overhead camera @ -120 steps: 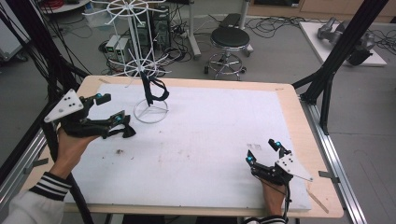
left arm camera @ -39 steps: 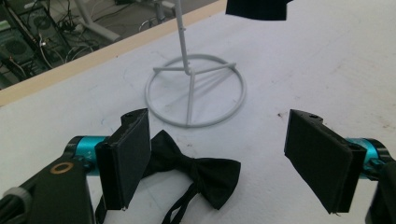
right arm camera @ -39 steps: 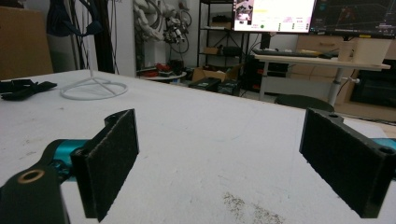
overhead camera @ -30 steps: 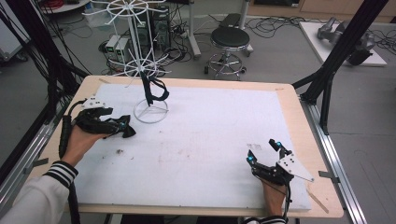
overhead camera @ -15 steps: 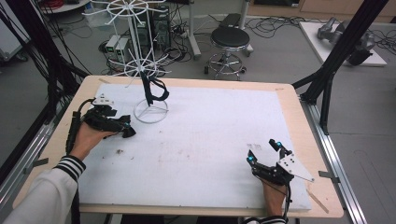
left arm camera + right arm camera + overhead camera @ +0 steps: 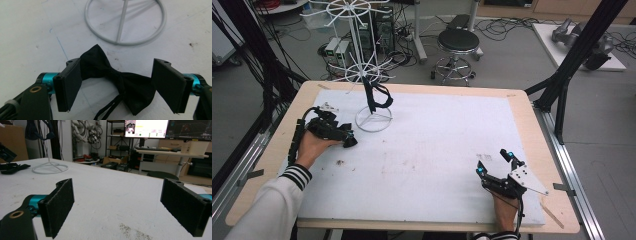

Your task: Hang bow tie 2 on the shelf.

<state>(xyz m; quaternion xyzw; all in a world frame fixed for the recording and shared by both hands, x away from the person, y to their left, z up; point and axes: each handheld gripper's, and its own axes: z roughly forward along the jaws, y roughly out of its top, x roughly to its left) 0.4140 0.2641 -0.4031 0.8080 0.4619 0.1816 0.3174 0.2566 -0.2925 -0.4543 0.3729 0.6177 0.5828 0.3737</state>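
A black bow tie (image 6: 120, 80) lies flat on the white table cover (image 6: 437, 145), its thin strap trailing toward the camera. My left gripper (image 6: 117, 63) is lowered over it, open, with one jaw at each wing tip; the jaws have just been closing a little with the tie between them, and the tie looks unsquashed. In the high view the left gripper (image 6: 347, 139) sits at the table's left, just short of the white wire stand's ring base (image 6: 373, 119). My right gripper (image 6: 493, 162) rests near the front right, open and empty (image 6: 117, 195).
The tall white wire stand (image 6: 362, 45) rises from its ring base (image 6: 125, 25), and another black tie (image 6: 377, 97) hangs from a lower arm. A stool (image 6: 458, 42) and cables lie on the floor beyond the table. Black frame posts flank both sides.
The left hand has come down from a raised pose and moved slightly right toward the stand's base, settling the jaws over the bow tie. The right hand has not moved.
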